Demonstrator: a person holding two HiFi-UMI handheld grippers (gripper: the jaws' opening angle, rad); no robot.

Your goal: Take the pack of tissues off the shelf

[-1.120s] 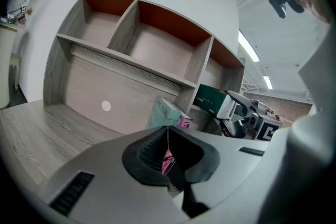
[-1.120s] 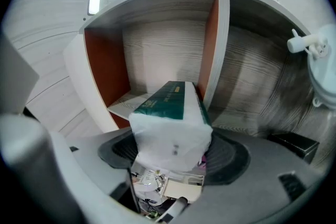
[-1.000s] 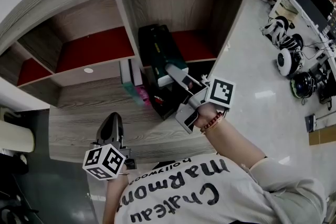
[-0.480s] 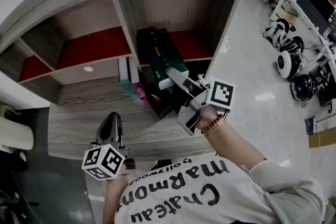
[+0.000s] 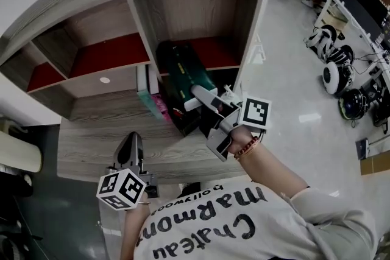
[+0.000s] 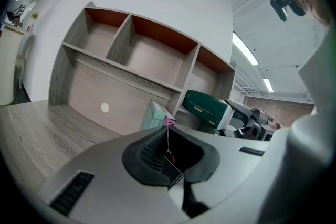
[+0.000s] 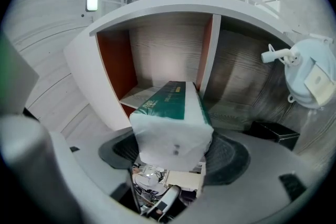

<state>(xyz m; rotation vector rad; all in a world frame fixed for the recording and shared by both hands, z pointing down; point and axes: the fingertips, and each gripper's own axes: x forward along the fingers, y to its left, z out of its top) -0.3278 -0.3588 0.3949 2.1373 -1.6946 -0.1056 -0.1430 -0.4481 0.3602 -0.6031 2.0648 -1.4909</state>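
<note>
Pack of tissues sits clamped in the right gripper, far end seemingly at the shelf mouth; left gripper closed, empty; pulling it clear is left.

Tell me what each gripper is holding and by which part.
The right gripper holds the pack of tissues by its white near end, fingers on either side. The left gripper holds nothing.

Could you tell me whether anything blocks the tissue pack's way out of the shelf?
Nothing visible does: the right gripper has its jaws on the near end of the pack, and the space in front of the shelf is open.
</note>
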